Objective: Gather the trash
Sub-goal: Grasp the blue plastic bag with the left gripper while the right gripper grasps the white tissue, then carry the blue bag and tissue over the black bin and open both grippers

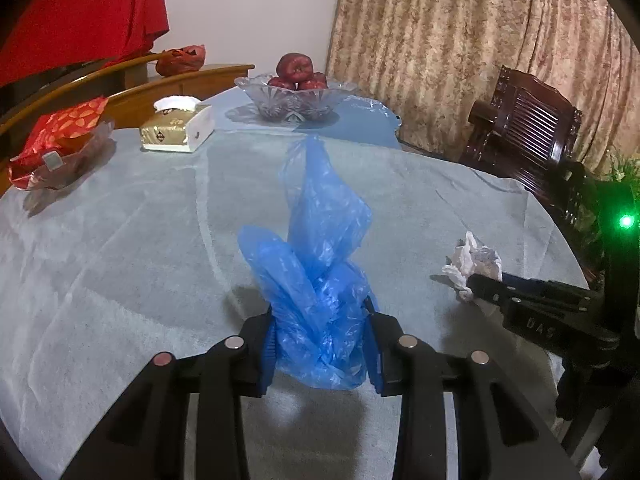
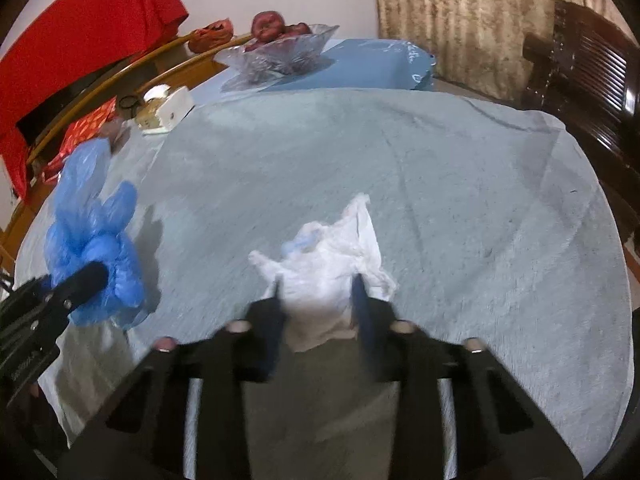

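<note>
A glass bowl of apples (image 1: 295, 92), a tissue box (image 1: 176, 128) and a red-wrapped dish (image 1: 56, 148) stand on the table (image 1: 120, 260).

blue plastic bag (image 1: 320, 280) upright, white tissue (image 2: 328, 276) crumpled — both clamped

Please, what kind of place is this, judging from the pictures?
Probably a home dining room: a round table under a pale cloth, a glass bowl of red apples, a tissue box, a carved wooden chair and patterned curtains.
</note>
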The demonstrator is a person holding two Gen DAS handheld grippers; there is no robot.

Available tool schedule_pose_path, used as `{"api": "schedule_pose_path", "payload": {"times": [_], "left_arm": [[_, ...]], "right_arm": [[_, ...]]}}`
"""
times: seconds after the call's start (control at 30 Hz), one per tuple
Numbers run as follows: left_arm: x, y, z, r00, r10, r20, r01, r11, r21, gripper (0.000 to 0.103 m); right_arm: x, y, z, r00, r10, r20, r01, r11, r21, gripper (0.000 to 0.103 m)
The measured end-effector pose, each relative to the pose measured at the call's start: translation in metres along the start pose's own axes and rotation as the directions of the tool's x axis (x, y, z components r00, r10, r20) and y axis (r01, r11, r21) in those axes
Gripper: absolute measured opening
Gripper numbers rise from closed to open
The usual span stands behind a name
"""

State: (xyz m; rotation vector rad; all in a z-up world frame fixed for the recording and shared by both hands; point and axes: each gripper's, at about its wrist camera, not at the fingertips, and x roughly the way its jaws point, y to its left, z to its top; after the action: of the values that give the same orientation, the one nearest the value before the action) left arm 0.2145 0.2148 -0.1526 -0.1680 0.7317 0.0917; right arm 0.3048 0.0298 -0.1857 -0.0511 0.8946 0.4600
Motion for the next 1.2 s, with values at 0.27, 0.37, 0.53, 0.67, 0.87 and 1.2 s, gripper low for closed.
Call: {"api": "schedule_pose_path", "payload": {"times": [0.27, 0.37, 0.53, 0.67, 0.87, 1.2], "left_arm": [[-0.015, -0.012, 0.004, 0.999, -0.033, 0.031, 0.032, 0.999, 0.019, 0.036], [-0.024, -0.020, 0.006, 0.998, -0.053, 0.045, 0.052, 0.998, 0.027, 0.036], [-0.039, -0.037, 0.008, 0.994, -0.085, 0.064, 0.082, 0.995, 0.048, 0.036], [-0.054, -0.054, 0.008, 0.990, -0.120, 0.076, 0.115, 0.991, 0.067, 0.036], [-0.075, -0.079, 0.004, 0.982, -0.168, 0.090, 0.160, 0.983, 0.088, 0.036], [-0.109, -0.132, -0.001, 0.956, -0.272, 0.106, 0.254, 0.955, 0.153, 0.036]], "right_arm": [[-0.037, 0.003, -0.006, 0.998, 0.032, 0.062, -0.032, 0.999, -0.005, 0.018], [-0.057, 0.003, -0.008, 0.996, 0.031, 0.089, -0.031, 1.000, -0.004, 0.018], [-0.094, -0.004, -0.013, 0.991, 0.011, 0.134, -0.011, 1.000, -0.001, 0.018], [-0.122, -0.013, -0.021, 0.986, -0.009, 0.164, 0.007, 1.000, 0.016, 0.018], [-0.159, -0.029, -0.035, 0.980, -0.035, 0.195, 0.027, 0.999, 0.046, 0.018], [-0.217, -0.059, -0.062, 0.962, -0.088, 0.260, 0.066, 0.994, 0.090, 0.018]]}}
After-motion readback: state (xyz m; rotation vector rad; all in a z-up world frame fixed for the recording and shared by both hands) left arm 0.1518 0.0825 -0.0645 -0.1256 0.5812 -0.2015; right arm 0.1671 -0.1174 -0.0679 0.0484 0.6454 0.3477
